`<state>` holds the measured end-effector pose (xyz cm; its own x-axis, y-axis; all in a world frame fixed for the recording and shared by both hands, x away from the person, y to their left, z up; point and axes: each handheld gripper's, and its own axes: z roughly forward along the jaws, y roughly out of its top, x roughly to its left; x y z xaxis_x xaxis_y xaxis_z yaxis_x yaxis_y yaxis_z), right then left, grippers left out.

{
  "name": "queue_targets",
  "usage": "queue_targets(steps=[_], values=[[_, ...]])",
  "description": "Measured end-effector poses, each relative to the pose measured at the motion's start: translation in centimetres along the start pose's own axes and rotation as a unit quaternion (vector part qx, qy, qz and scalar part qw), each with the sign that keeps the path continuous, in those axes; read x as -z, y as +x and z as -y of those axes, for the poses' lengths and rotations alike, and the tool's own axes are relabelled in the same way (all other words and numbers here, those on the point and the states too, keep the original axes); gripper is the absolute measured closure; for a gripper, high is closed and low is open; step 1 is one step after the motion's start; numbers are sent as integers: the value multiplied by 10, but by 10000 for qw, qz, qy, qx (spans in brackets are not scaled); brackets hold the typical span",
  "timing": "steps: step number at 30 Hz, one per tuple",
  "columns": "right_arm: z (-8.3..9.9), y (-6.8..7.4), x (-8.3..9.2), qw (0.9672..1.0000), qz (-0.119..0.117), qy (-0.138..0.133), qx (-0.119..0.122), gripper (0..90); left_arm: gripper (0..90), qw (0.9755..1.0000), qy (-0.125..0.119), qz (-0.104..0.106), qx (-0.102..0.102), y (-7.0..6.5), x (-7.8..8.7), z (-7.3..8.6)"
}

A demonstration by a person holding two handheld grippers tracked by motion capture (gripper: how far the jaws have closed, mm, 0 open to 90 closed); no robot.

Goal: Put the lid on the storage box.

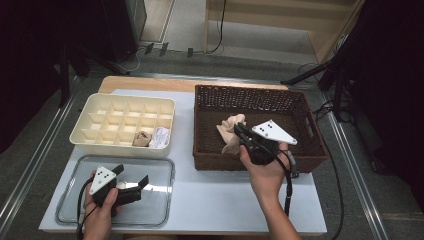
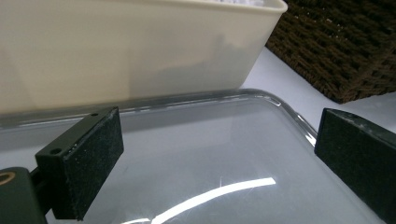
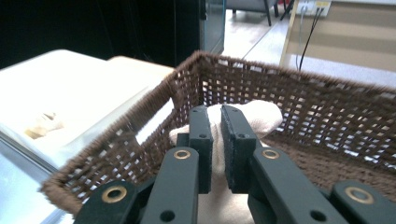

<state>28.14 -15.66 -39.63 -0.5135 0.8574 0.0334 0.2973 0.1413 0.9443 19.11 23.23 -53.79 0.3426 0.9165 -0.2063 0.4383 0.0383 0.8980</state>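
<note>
The brown wicker basket [image 1: 210, 102] sat at the right, the clear tray [image 1: 160, 210] at the near left. Above the basket's near part, the right gripper [image 3: 215, 140] pinched the beige cloth [image 1: 229, 131]. The left gripper [image 1: 132, 175] hung spread over the tray.

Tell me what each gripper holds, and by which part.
The right gripper pinches the beige cloth by a bunched fold over the basket. The left gripper holds nothing.
</note>
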Motion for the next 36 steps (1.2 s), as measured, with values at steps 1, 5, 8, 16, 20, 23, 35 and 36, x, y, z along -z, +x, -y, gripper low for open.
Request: queue_targets(steps=[1,5,8,16,20,23,35,36], values=[[-6,1,9,10000,0,-76,33,850,16,10000,-19,8,1,0,1,0],[-13,2,24,9998,-22,-191,18,850,16,9999,-116,39,51,0,3,-3],[-20,2,38,9996,-63,-287,21,850,16,9998,-166,67,126,1,4,-6],[-27,6,77,9989,-192,-432,34,850,17,9989,-374,203,183,-7,12,-14],[-15,16,89,9986,-330,-404,117,850,17,9988,-366,320,64,-17,14,-16],[5,26,93,9982,-467,-352,86,850,17,9986,-337,414,18,-23,15,-16],[57,48,82,9950,-954,-297,53,850,17,9976,-379,566,70,-37,12,-15],[62,50,80,9947,-996,-254,43,849,17,9977,-370,557,56,-38,12,-15]])
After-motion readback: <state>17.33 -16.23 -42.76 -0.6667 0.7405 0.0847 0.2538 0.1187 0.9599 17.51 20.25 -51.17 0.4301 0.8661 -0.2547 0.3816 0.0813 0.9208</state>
